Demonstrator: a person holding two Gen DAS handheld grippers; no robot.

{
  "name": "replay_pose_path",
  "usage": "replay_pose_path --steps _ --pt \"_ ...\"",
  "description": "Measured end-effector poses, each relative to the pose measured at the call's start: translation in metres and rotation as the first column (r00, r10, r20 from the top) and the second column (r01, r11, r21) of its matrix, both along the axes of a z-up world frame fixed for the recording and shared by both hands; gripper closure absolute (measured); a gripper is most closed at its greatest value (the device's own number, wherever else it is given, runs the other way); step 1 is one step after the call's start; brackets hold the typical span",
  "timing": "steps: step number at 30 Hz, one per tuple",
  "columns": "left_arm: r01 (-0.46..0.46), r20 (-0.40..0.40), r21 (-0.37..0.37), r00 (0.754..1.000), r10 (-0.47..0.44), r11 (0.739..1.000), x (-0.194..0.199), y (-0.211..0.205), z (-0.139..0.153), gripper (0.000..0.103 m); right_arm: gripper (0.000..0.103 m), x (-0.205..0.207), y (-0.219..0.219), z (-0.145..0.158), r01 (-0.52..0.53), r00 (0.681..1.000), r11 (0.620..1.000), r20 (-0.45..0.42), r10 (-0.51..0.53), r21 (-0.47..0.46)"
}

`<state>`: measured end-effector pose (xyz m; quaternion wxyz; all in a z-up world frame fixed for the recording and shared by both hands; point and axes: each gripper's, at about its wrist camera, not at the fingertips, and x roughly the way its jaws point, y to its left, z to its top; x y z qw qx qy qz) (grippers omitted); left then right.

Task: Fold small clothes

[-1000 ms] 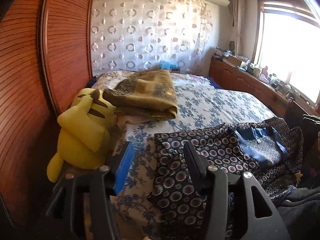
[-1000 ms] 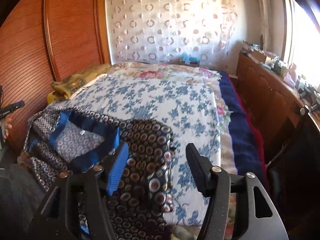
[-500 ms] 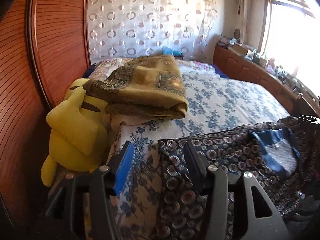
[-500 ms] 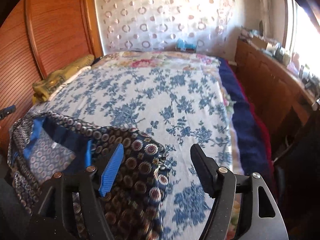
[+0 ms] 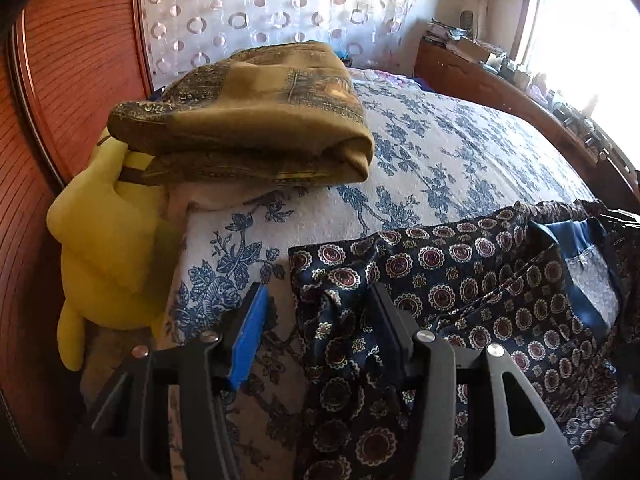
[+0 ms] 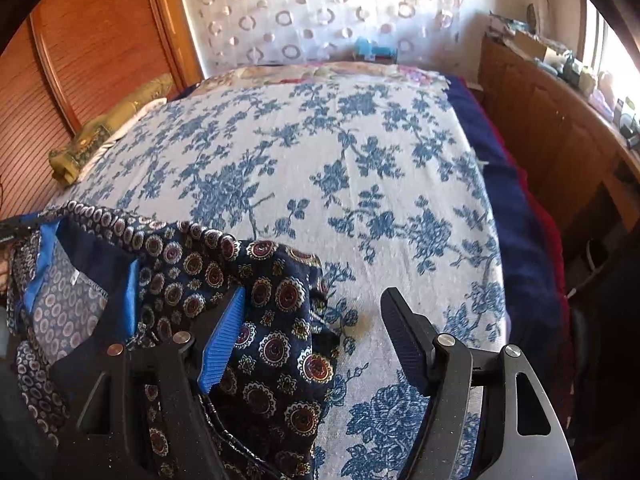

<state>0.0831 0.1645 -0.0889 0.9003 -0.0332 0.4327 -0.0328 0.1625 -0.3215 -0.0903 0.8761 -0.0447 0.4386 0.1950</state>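
A dark navy garment with round medallion print (image 5: 460,280) and blue lining lies crumpled at the near edge of the bed. My left gripper (image 5: 318,308) is open, its jaws standing either side of the garment's left corner, low over the cloth. In the right wrist view the same garment (image 6: 276,300) lies at lower left. My right gripper (image 6: 312,320) is open, its jaws astride the garment's right corner, the blue pad (image 6: 222,336) resting over the cloth.
The bed carries a white cover with blue flowers (image 6: 340,168). A folded olive-brown garment (image 5: 256,120) lies at the bed's left side, beside a yellow plush toy (image 5: 108,248). A wooden wardrobe (image 5: 60,80) stands left; a wooden sideboard (image 6: 560,132) runs along the right.
Both grippers have moved forward and lower over the bed, closing in on the garment's two near corners. Both stay open.
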Motion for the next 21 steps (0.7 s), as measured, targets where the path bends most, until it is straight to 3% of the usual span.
replay_pose_path --steps 2,4,6,8,11,13,18,21 --pt "0.002 -0.007 0.008 1.000 -0.002 1.000 0.000 -0.002 0.000 0.052 0.031 -0.001 0.002 -0.003 -0.012 1.000 1.000 -0.005 0.012 -0.008" --pt "0.021 -0.002 0.005 1.000 -0.021 1.000 -0.001 -0.005 0.001 0.061 0.030 -0.002 0.004 -0.003 -0.019 1.000 1.000 -0.004 0.018 -0.017" --pt "0.044 0.000 -0.022 0.999 -0.044 0.999 -0.001 -0.006 0.002 0.083 0.033 -0.003 0.007 -0.004 -0.022 1.000 0.999 -0.002 0.022 -0.024" --pt "0.067 0.001 -0.044 0.998 -0.067 0.997 -0.003 -0.011 0.002 0.097 0.043 -0.006 0.011 -0.004 -0.040 0.999 0.999 0.004 0.040 -0.032" --pt "0.095 0.015 -0.017 0.995 -0.094 0.995 -0.010 -0.022 0.004 0.100 0.070 -0.012 0.018 -0.003 -0.082 0.997 0.996 0.005 0.082 -0.035" --pt "0.109 0.031 -0.040 0.994 -0.108 0.993 -0.014 -0.026 0.008 0.100 0.088 -0.016 0.023 -0.002 -0.106 0.994 0.994 0.003 0.106 -0.035" --pt "0.101 0.154 -0.057 0.984 -0.092 0.993 -0.035 -0.034 0.039 0.101 0.095 -0.031 0.028 0.005 -0.114 0.992 0.993 0.057 0.115 -0.036" --pt "0.105 0.243 -0.067 0.966 -0.086 0.992 -0.050 -0.039 0.067 0.101 0.095 -0.046 0.023 0.025 -0.085 0.985 0.996 0.148 0.086 -0.009"
